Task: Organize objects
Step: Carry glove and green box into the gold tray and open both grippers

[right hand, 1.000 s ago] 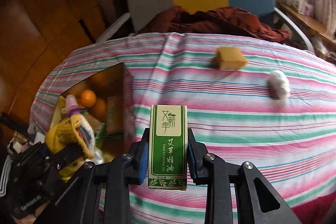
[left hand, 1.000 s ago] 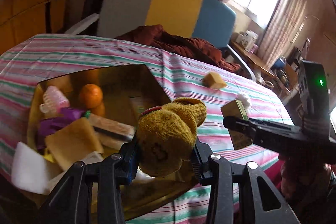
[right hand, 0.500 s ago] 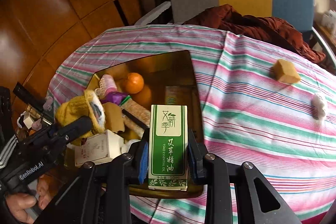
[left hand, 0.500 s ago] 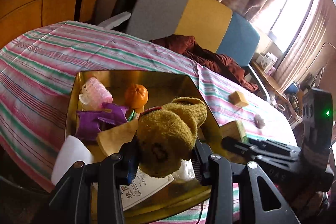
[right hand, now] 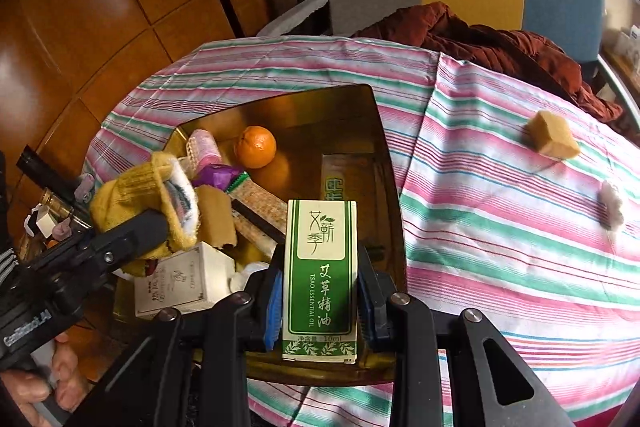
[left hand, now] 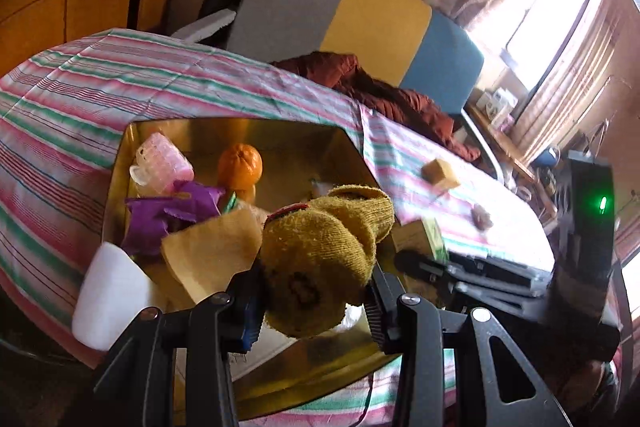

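While the sock (left hand: 326,259) and the box (right hand: 320,277) are both held over the tray (right hand: 390,187), the drop depends on what lies under each. Bunched and yellow, the sock is clamped between the pads of the left gripper (left hand: 312,303), above the tray's near half, where a tan sheet (left hand: 212,255), a purple wrapper (left hand: 168,215) and a white block (left hand: 110,303) already crowd the floor. With green and white faces, the box stands upright in the closed right gripper (right hand: 318,307), its long axis running up the right wrist view, over the tray's near right corner. Bare tray floor shows just beyond the box, along the right wall; the orange (right hand: 255,147) and pink roller (right hand: 204,149) sit at the far left. By my reading the right gripper is nearer open space and could let go with a short push forward, whereas the sock would land on the pile. Out on the striped cloth (right hand: 500,227), a tan sponge (right hand: 552,137) and a pale wad (right hand: 610,205) lie well apart from the tray, to the right, nearer the right hand
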`<state>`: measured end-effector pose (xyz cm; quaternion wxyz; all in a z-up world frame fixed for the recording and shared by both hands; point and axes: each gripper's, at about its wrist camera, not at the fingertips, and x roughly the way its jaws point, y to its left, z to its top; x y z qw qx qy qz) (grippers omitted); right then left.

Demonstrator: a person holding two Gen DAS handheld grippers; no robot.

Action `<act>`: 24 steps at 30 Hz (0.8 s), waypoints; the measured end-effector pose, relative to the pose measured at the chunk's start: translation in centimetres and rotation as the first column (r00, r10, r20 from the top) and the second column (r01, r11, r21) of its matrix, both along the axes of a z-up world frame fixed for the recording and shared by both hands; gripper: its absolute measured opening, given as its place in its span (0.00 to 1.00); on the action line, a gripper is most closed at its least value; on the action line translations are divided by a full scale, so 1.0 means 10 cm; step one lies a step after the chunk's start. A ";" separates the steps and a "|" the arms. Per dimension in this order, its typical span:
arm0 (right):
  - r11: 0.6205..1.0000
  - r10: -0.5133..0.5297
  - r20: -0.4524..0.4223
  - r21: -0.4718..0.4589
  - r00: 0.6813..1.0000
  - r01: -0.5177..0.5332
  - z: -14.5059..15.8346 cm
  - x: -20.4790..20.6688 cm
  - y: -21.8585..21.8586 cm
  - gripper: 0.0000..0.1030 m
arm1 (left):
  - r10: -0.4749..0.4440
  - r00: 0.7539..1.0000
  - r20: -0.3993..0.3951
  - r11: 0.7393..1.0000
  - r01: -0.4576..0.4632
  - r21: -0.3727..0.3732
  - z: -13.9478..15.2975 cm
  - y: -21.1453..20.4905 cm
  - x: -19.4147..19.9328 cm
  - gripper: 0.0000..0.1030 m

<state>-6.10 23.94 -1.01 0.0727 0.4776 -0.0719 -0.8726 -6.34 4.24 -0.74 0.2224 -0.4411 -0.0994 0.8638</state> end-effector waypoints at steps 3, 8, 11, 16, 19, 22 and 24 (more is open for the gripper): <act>1.000 -0.005 0.001 -0.006 1.000 0.005 -0.01 -0.01 0.01 0.30 | -0.040 0.999 0.026 0.999 0.040 -0.009 -0.09 0.07 0.06 0.41; 1.000 -0.007 -0.010 0.004 1.000 0.007 0.01 -0.06 0.02 0.30 | -0.137 0.990 0.039 0.989 0.138 -0.042 -0.20 0.24 0.21 0.43; 1.000 -0.013 -0.021 0.015 1.000 0.014 0.05 -0.11 0.03 0.30 | -0.165 0.984 0.070 0.983 0.170 -0.065 -0.31 0.33 0.24 0.51; 1.000 -0.029 -0.031 -0.009 0.999 0.029 0.10 -0.15 0.06 0.36 | -0.122 0.990 0.072 0.990 0.127 -0.061 -0.29 0.27 0.23 0.61; 0.999 -0.037 -0.019 -0.030 0.999 0.037 0.07 -0.13 0.09 0.38 | -0.127 0.990 0.066 0.992 0.128 -0.019 -0.25 0.22 0.27 0.61; 0.998 -0.050 -0.009 -0.048 0.999 0.049 0.04 -0.11 0.12 0.39 | -0.159 0.986 0.046 0.987 0.159 0.010 -0.22 0.22 0.34 0.61; 0.997 -0.055 -0.005 -0.050 0.998 0.055 0.02 -0.09 0.12 0.40 | -0.144 0.988 0.052 0.989 0.145 -0.017 -0.23 0.23 0.33 0.61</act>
